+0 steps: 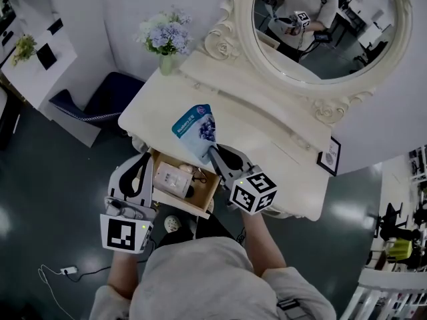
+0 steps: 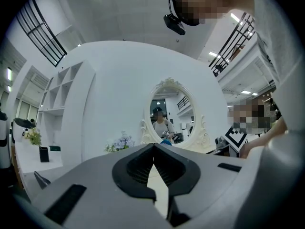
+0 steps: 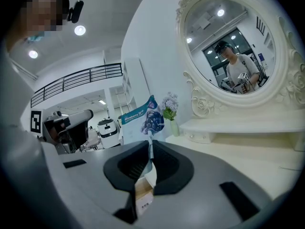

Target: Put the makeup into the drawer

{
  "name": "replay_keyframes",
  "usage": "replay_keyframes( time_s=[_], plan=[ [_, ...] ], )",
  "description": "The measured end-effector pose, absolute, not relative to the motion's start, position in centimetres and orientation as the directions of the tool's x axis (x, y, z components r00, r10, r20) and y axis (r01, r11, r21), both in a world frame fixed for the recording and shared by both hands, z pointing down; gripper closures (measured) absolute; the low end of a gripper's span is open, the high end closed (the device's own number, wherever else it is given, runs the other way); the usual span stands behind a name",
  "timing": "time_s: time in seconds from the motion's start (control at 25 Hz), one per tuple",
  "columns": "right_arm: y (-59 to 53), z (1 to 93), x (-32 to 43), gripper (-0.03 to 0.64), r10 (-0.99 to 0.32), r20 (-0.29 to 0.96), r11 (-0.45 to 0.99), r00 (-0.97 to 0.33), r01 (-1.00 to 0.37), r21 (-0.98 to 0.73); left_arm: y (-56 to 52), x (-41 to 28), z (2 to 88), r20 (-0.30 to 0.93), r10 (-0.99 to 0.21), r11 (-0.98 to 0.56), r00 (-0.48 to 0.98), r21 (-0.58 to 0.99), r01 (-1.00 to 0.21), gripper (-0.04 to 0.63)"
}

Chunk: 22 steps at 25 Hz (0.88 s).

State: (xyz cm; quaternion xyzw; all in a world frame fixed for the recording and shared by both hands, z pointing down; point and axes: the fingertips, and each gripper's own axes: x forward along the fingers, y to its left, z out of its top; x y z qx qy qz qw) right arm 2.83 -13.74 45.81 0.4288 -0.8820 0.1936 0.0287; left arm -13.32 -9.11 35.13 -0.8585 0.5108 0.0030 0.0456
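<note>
a: what did the right gripper [image 3: 150,144] have?

b: its jaws were pinched almost together on the bottom edge of a thin blue packet [image 3: 143,118]. the packet stood up from the tips, and only that edge was caught between the pads.

a: and in the head view?

b: the right gripper [image 1: 215,153] pointed away from the person, and the packet [image 1: 195,129] fanned out past its tips, over the near edge of the table top [image 1: 267,132]. its long axis ran on from the jaws, up and slightly left in that picture.

a: where was the drawer from there?

b: the drawer [image 1: 183,207] was pulled open just under and to the left of the right gripper, on the person's side of the packet. so i'd judge the packet had to come back toward the person and down, not further out. a pale box [image 1: 170,177] already lay in the drawer's left part, along with a few small things i couldn't make out. the right part looked freer.

a: the left gripper?

b: the left gripper [image 2: 153,147] had its jaws closed tip to tip with nothing that i could see between them. in the head view it [image 1: 143,159] sat just beside the drawer's left wall. whether it touched the wall i couldn't tell.

a: which hand was nearer the job?

b: the right, since it held the packet and was right next to the opening. the mirror [image 1: 320,25] stood well behind all of it.
</note>
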Motion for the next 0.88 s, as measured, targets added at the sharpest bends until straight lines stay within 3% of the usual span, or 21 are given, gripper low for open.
replay_keyframes(
  time_s=[0.52, 0.88],
  plan=[
    [-11.3, 49.1, 2.0, 0.581, -0.729, 0.288, 0.537, -0.621, -0.779, -0.324, -7.3, -13.8, 36.9, 0.03, -0.858, -0.513, 0.512, -0.105, -0.852, 0.581],
    [-10.0, 52.2, 1.5, 0.581, -0.7, 0.354, 0.529, -0.62, -0.784, -0.326, -6.7, -14.1, 36.6, 0.006, -0.863, -0.503, 0.505, -0.096, -0.859, 0.581]
  ],
)
